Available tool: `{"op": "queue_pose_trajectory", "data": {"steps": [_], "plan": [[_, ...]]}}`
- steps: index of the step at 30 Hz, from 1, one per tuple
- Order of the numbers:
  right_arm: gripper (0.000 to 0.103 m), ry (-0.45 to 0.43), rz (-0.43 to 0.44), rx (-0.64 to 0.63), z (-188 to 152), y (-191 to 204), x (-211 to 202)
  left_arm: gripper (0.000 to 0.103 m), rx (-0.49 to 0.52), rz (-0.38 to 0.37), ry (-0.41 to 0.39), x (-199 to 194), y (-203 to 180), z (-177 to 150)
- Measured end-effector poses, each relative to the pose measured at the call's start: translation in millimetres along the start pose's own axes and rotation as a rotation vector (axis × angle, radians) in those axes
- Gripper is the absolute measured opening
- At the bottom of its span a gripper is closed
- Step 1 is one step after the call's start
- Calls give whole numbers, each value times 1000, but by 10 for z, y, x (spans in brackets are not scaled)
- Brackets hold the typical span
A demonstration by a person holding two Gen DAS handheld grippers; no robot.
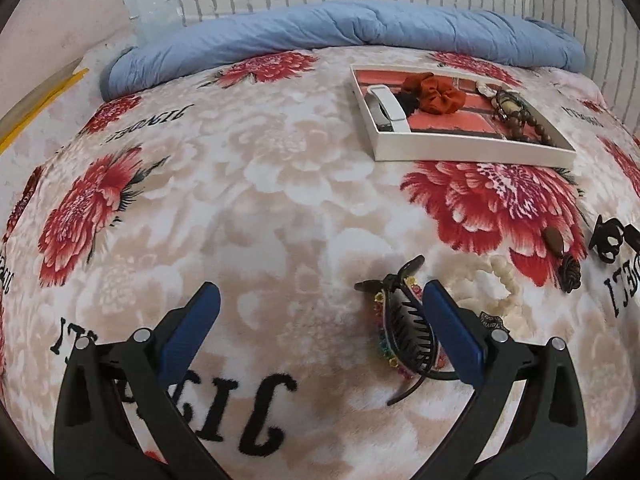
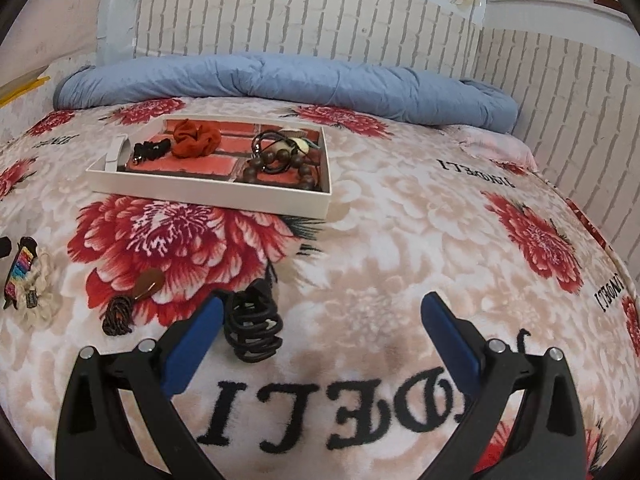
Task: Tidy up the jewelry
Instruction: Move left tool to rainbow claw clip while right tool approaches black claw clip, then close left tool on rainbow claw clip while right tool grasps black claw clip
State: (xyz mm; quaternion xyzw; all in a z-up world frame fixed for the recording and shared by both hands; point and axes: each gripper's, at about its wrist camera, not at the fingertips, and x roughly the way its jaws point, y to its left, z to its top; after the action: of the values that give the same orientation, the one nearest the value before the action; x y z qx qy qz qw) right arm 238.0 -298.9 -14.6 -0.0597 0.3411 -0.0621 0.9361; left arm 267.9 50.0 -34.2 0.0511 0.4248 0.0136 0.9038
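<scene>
Your nearest piece is the black plastic claw hair clip trimmed with coloured rhinestones [image 1: 404,332], lying on its side on the bed just inside the right finger of your left tool [image 1: 320,300], whose jaws stand spread wide and hold nothing. Judge it light and rigid, with thin teeth and glued stones that could snap or pop off under a hard squeeze. Take it across the thick spine near the hinge, not across the teeth or the curved tail.

Just beyond that right finger lies a cream beaded bracelet [image 1: 500,284]. It will be limp and will drape, so pinch a bunched section. Farther right sit a brown teardrop pendant with a woven rosette [image 1: 560,256] and an openwork black plastic claw clip [image 1: 610,242].

That openwork clip [image 2: 252,328] shows again just inside the left finger of your right tool [image 2: 322,308], which is also spread wide and empty. It looks springy and hollow, so close on its solid body.

Ahead of both tools, well apart, is the shallow white cardboard tray [image 1: 460,148], already holding a rust-orange fabric scrunchie [image 1: 434,94], a white band [image 1: 386,106] and dark wooden beads [image 1: 528,120].

All of it rests on the plush floral blanket [image 1: 260,200], soft enough to let small pieces sink as you press.
</scene>
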Motion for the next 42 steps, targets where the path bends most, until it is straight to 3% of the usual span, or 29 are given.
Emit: {"op": "queue_pose_trajectory", "data": {"steps": [11, 18, 22, 27, 31, 38, 42], "plan": [[97, 35, 38, -4, -3, 74, 111, 97, -9, -45, 11, 173, -110, 75], [96, 48, 49, 6, 15, 78, 159, 78, 17, -49, 57, 290, -167, 98], [95, 57, 54, -1, 29, 114, 188, 76, -6, -79, 78, 320, -140, 100], [79, 94, 70, -7, 13, 140, 261, 73, -2, -105, 98, 360, -179, 66], [77, 129, 83, 5, -19, 129, 337, 73, -1, -113, 108, 412, -222, 36], [62, 146, 113, -17, -32, 187, 388, 73, 24, -103, 104, 421, -281, -3], [61, 153, 117, -25, -43, 202, 401, 73, 20, -115, 119, 427, -288, -29]]}}
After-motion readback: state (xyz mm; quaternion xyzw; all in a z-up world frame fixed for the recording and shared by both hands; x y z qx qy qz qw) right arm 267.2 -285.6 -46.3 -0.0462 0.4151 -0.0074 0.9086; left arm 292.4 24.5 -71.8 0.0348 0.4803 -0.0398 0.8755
